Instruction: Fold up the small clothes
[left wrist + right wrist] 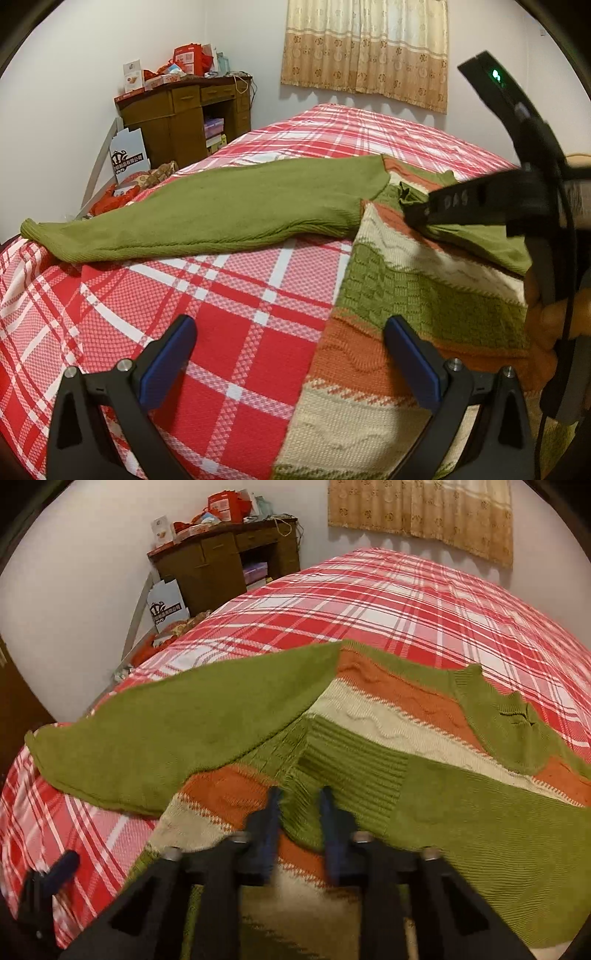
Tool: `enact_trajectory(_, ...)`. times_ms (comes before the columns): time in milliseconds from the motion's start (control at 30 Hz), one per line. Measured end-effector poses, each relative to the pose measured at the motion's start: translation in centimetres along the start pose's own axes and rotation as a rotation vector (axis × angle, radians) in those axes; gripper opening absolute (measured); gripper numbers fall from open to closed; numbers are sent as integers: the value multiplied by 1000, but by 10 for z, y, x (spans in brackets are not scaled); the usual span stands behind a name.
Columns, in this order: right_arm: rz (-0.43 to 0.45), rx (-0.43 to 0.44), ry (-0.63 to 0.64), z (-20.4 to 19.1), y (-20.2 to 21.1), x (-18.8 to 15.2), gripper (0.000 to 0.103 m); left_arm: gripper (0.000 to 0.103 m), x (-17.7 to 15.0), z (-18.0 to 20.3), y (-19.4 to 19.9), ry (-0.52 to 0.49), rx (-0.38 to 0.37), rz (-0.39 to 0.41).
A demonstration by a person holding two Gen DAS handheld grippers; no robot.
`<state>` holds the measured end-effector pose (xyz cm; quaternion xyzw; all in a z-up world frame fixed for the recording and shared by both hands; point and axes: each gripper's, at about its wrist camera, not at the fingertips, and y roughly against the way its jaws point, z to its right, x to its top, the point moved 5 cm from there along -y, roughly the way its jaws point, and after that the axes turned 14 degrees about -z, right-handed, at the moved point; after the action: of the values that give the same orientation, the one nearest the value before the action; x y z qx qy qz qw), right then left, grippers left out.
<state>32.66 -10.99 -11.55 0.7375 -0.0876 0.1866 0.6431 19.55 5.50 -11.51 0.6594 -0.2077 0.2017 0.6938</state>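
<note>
So, sleeve-folding stage on this striped sweater (402, 295), which is lying flat on the plaid bed sheet (221, 295).

Furthest left of my left claw (290, 325), up ahead of it, the long green sleeve (203, 218) is stretched straight out across the sheet, nothing touching it. That one hasn't been folded yet.

The left claw itself is spread wide and holding nothing. Its left finger hangs over bare sheet and its right finger sits over the near side edge of the sweater body. I can't tell whether it touches the knit.

Off to the right of that is my right claw (300, 794), pinched down tight on the ribbed cuff end of the other sleeve (480, 812). That sleeve runs from the right of the claw and is draped across the striped front, so my guess is this fold is nearly in place.

Next move as I see it:
- lay the cuff flat on the body and let go without dragging it back off
- send the empty left claw forward and left to the outstretched sleeve, grab near its cuff, and bring it across the same way

Knit is floppy, so I'd lift it clear, not slide it.
</note>
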Motion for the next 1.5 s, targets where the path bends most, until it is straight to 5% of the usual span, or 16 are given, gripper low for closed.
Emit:
enact_trajectory(233, 74, 99, -66, -7, 20, 4, 7, 103, -1, 0, -1, 1, -1, 3)
enact_trajectory(367, 20, 162, -89, -9, -5, 3, 12, 103, -1, 1, -1, -1, 1, 6)
enact_trajectory(400, 35, 195, -107, -6, -6, 1, 15, 103, 0, 2, 0, -2, 1, 8)
enact_trajectory(500, 53, 353, -159, 2, 5, -2, 53, 103, 0, 1, 0, -1, -3, 11)
enact_trajectory(600, 118, 373, -166, 13, 34, -8, 58, 103, -1, 1, 1, -2, -1, 11)
enact_trajectory(700, 221, 284, -196, 41, 77, -29, 58, 103, -1, 1, 0, -2, 1, 11)
enact_trajectory(767, 258, 116, -261, 74, 98, -50, 56, 103, -1, 1, 0, -2, 0, 11)
enact_trajectory(833, 251, -68, -312, 112, 111, -76, 20, 103, -1, 0, 0, -2, 3, 11)
enact_trajectory(933, 192, -190, -427, 167, 114, -116, 18, 103, -2, 0, 0, -3, 8, 9)
enact_trajectory(1100, 112, -227, -502, 211, 88, -155, 18, 103, -2, 1, -1, -5, 27, -1)
enact_trajectory(1200, 162, -222, -495, 212, 91, -164, 18, 103, -2, 1, -2, -5, 30, -19)
enact_trajectory(1300, 162, -247, -487, 210, 89, -162, 26, 103, 0, 1, -3, -3, 32, -45)
enact_trajectory(1433, 187, -131, -420, 203, 89, -160, 73, 100, 6, -17, 14, 40, 57, -61)
enact_trajectory(1500, 188, -122, -401, 198, 88, -159, 73, 100, 14, -40, 34, 106, 67, 5)
